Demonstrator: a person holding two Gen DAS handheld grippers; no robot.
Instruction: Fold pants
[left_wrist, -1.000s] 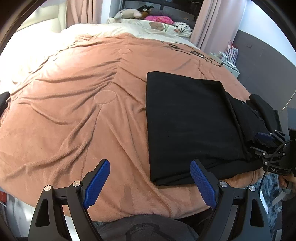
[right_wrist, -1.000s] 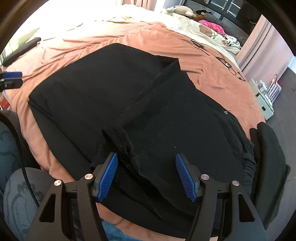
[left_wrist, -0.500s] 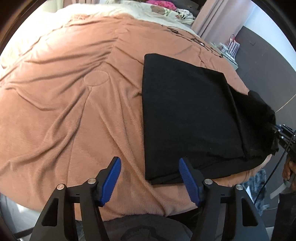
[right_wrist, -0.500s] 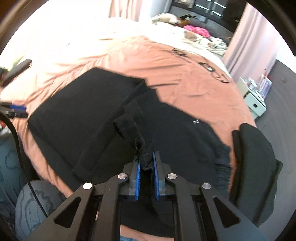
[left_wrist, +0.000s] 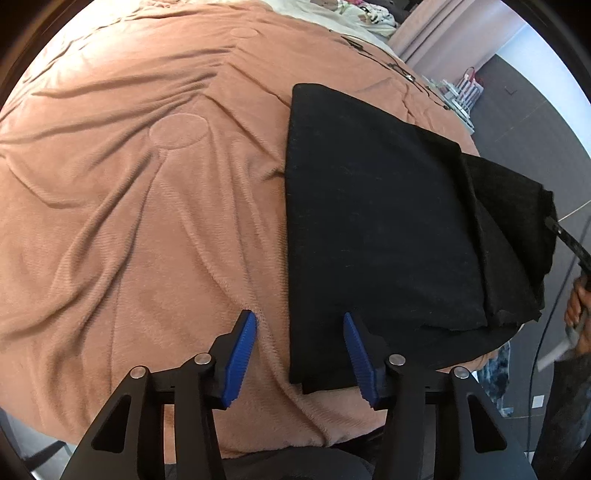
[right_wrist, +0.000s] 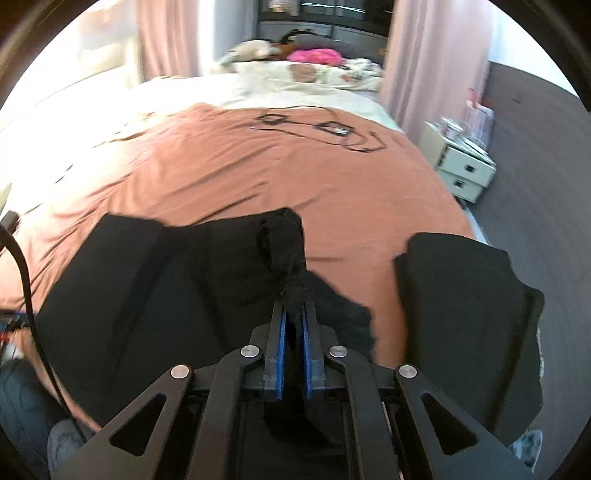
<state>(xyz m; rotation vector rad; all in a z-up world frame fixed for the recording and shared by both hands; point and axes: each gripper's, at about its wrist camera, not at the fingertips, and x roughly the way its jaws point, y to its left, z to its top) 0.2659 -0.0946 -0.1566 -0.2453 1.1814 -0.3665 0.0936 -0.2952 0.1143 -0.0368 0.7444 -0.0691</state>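
Black pants (left_wrist: 380, 229) lie folded on the salmon bedspread (left_wrist: 129, 192) near the bed's front right edge. My left gripper (left_wrist: 299, 354) is open, low over the pants' near left corner, one blue pad on each side of the cloth's edge. My right gripper (right_wrist: 293, 343) is shut on a bunched fold of the pants (right_wrist: 284, 254) and holds that part lifted above the bed. In the left wrist view the raised cloth (left_wrist: 517, 206) stands up at the right, by the other gripper's black finger (left_wrist: 569, 247).
A second black garment (right_wrist: 469, 314) lies at the bed's right edge. Black cables (right_wrist: 317, 129) lie further up the bedspread. A white drawer unit (right_wrist: 461, 166) stands beside the bed. Pillows and soft toys (right_wrist: 280, 51) sit at the head.
My right gripper closed on the pants' fold and raised it, pulling cloth up and forward. My left gripper narrowed its opening and dropped lower towards the pants' near left corner.
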